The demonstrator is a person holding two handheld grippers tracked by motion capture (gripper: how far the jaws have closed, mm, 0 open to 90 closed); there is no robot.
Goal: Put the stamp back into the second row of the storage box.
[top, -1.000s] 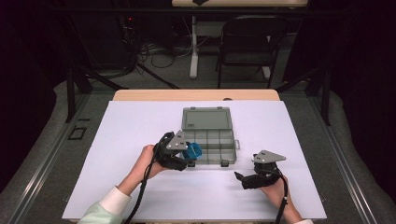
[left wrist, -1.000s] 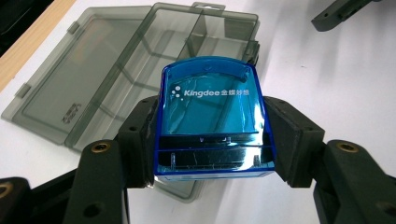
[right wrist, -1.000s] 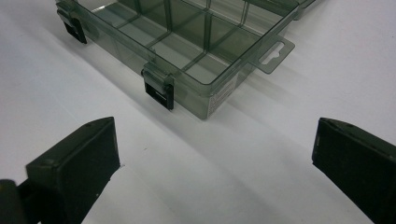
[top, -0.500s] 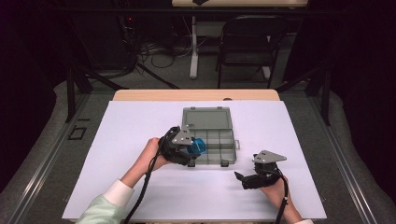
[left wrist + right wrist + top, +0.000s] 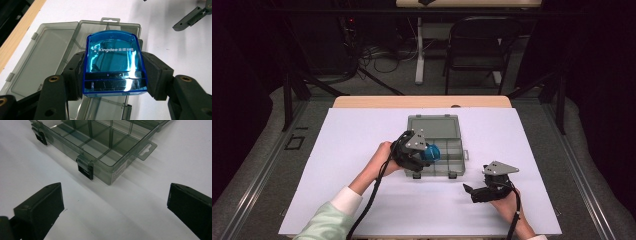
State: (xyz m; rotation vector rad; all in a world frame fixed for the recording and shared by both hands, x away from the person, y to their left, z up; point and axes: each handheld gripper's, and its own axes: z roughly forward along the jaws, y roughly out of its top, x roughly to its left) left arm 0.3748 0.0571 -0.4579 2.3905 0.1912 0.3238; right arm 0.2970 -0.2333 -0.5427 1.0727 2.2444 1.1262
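A blue Kingdee stamp [image 5: 114, 62] is clamped between the left gripper [image 5: 414, 152] pads, its long axis running forward, above the open compartment box [image 5: 62, 45]. The right gripper [image 5: 487, 187], jaws wide and empty, is held farther off.

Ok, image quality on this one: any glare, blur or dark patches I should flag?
High view: the white table is evenly lit, the room behind very dark. Left gripper view: sharp, with bright reflections across the blue case clamped in the left gripper. Right gripper view: the organizer box is fairly crisp, the right gripper casts soft shadows, and its near pads look slightly soft.
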